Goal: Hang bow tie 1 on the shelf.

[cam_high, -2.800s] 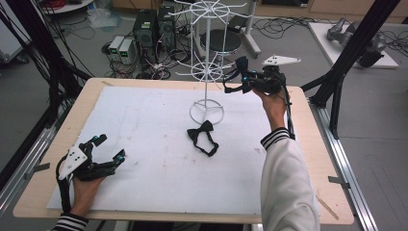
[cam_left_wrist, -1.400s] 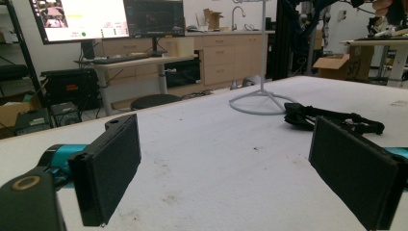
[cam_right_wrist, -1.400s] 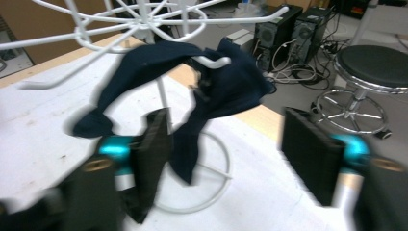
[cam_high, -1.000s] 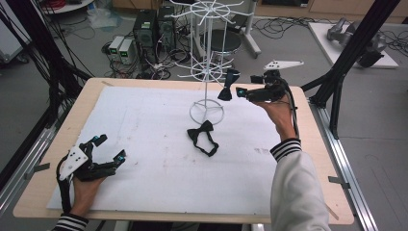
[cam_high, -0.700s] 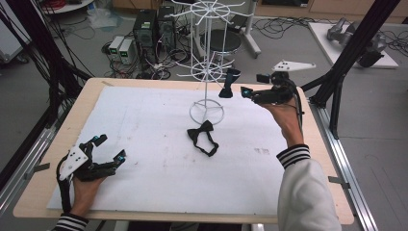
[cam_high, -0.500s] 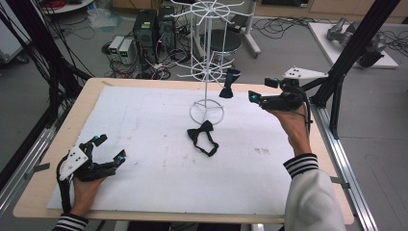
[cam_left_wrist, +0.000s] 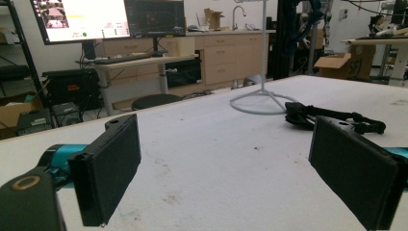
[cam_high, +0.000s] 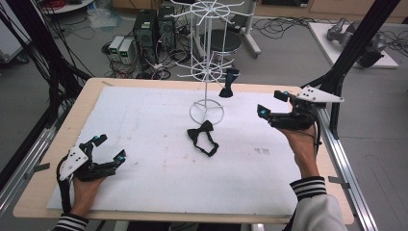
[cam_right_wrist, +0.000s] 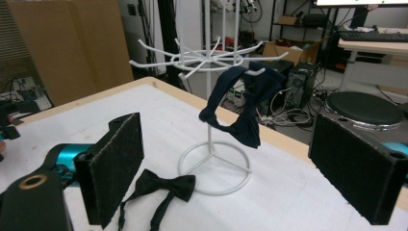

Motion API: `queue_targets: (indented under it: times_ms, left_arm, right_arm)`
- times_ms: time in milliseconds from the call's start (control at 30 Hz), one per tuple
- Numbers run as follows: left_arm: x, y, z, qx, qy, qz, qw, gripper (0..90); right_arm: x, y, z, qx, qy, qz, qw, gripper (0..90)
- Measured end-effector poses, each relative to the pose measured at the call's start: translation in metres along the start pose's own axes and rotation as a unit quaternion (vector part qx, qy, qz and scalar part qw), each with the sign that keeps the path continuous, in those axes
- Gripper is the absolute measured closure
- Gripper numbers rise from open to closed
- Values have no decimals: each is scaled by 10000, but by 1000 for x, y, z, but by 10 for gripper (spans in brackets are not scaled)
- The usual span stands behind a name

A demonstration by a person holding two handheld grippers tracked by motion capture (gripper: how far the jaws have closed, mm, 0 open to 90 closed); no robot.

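Note:
A white wire rack (cam_high: 207, 72) stands at the back middle of the table. A dark bow tie (cam_high: 228, 84) (cam_right_wrist: 245, 103) hangs from one of its lower hooks. A second black bow tie (cam_high: 202, 136) (cam_right_wrist: 161, 188) (cam_left_wrist: 327, 118) lies flat on the white mat in front of the rack's ring base. My right gripper (cam_high: 272, 105) is held above the table's right side, open and empty, its jaws pointing left toward the rack. My left gripper (cam_high: 108, 149) rests at the front left, open, nothing between its jaws.
The white mat (cam_high: 144, 144) covers most of the wooden table (cam_high: 38, 192). Black frame posts (cam_high: 353, 53) rise at the right and left edges. Computers and cables (cam_high: 144, 33) sit on the floor behind the table.
My right gripper has drawn back to the right, away from the rack, leaving the dark bow tie hanging on the hook. The left gripper has stayed still.

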State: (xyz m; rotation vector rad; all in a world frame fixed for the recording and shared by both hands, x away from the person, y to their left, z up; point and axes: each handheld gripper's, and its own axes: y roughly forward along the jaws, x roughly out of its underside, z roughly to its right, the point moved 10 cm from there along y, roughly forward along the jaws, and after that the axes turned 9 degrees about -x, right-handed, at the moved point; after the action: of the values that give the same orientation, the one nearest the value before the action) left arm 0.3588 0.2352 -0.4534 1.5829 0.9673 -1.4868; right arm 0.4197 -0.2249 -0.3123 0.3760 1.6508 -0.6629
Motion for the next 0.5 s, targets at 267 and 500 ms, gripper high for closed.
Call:
queue_targets:
  times_ms: [267, 500]
  left_arm:
    - [0, 0, 0, -1, -13, 2, 10000, 114]
    - [0, 0, 0, -5, -2, 0, 10000, 114]
  right_arm:
    - [22, -4, -18, 31, -105, 142, 9998, 116]
    - [46, -6, -30, 49, -132, 247, 9996, 116]
